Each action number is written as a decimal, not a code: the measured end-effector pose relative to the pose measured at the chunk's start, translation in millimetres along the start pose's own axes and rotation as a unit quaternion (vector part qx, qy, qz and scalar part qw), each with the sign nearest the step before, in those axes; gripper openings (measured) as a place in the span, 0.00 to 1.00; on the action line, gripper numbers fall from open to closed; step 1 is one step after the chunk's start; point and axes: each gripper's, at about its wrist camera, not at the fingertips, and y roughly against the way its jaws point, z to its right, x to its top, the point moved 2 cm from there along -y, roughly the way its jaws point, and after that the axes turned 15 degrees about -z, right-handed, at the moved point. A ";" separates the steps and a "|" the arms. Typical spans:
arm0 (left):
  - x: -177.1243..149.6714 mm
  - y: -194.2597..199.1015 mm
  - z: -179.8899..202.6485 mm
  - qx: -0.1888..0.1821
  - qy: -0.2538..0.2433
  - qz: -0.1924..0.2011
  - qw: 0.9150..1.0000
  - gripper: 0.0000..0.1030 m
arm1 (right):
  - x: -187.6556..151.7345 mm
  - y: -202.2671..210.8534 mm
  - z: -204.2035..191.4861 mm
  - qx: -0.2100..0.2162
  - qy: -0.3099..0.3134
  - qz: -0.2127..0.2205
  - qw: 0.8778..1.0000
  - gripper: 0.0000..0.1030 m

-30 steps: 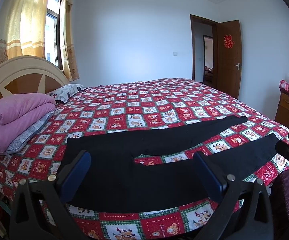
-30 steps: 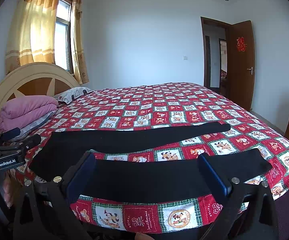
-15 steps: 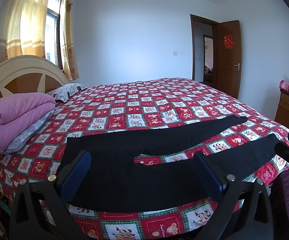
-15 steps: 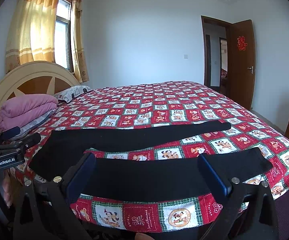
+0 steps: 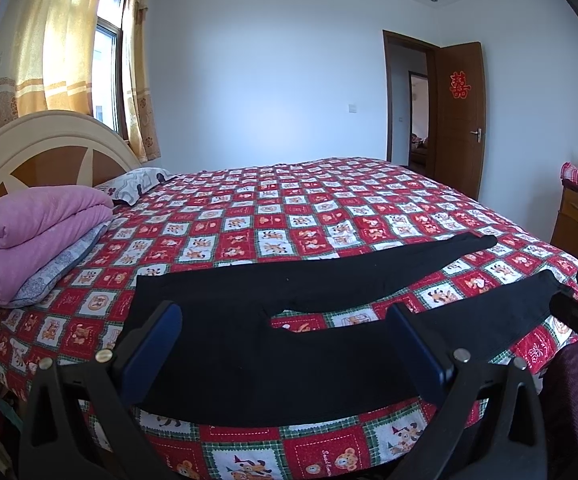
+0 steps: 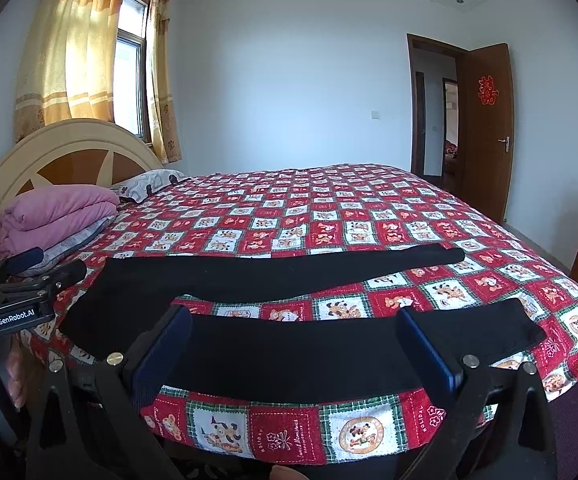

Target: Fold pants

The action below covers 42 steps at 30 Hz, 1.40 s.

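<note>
Pants [image 5: 249,344], black, lie flat and unfolded on the bed [image 5: 329,208] near its front edge, waist toward the headboard [image 5: 41,148] side, the two legs splayed apart in a V toward the foot. Spread this way, every edge is reachable from the bedside; likely laid out so one leg can be brought over the other as the first fold. Not yet begun, by my reading.

Folded pink blanket [image 5: 29,232] sits by the headboard, well apart from the garment; a pillow [image 5: 137,184] lies behind it.

Left tongs [image 5: 285,344] hover over the waist and crotch region, fingers spread wide, nothing between them. Right tongs [image 6: 293,352] hover over the near leg, between knee and cuff, likewise released and empty. Neither appears to touch the cloth. From the right wrist view, the left tongs show at the far left, beside the waistband.
</note>
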 end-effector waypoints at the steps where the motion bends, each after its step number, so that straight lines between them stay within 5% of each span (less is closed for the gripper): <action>1: 0.7 -0.3 -1.3 0.000 0.000 0.000 1.000 1.00 | -0.1 -0.3 -0.4 0.000 0.000 -0.001 1.000 0.99; 17: -2.3 -7.9 -2.6 0.001 0.002 -0.012 1.000 1.00 | -3.3 -11.2 -2.4 0.005 0.000 -0.016 1.000 0.99; 28: -9.5 -48.4 -10.7 -0.004 0.000 -0.056 0.998 1.00 | -8.0 -33.1 2.0 -0.001 -0.002 -0.035 0.999 0.99; 31: -4.7 -71.5 -33.8 0.020 0.001 -0.066 0.998 1.00 | -11.7 -48.3 7.0 -0.005 -0.003 -0.051 0.999 0.99; 37: 27.5 -137.4 -146.7 0.083 0.078 -0.109 0.987 1.00 | -20.6 -92.5 25.7 -0.001 -0.022 -0.100 0.995 0.99; 42: 51.4 -196.4 -231.2 0.089 0.132 -0.156 0.975 0.99 | -22.0 -124.0 47.9 -0.001 -0.049 -0.128 0.991 0.99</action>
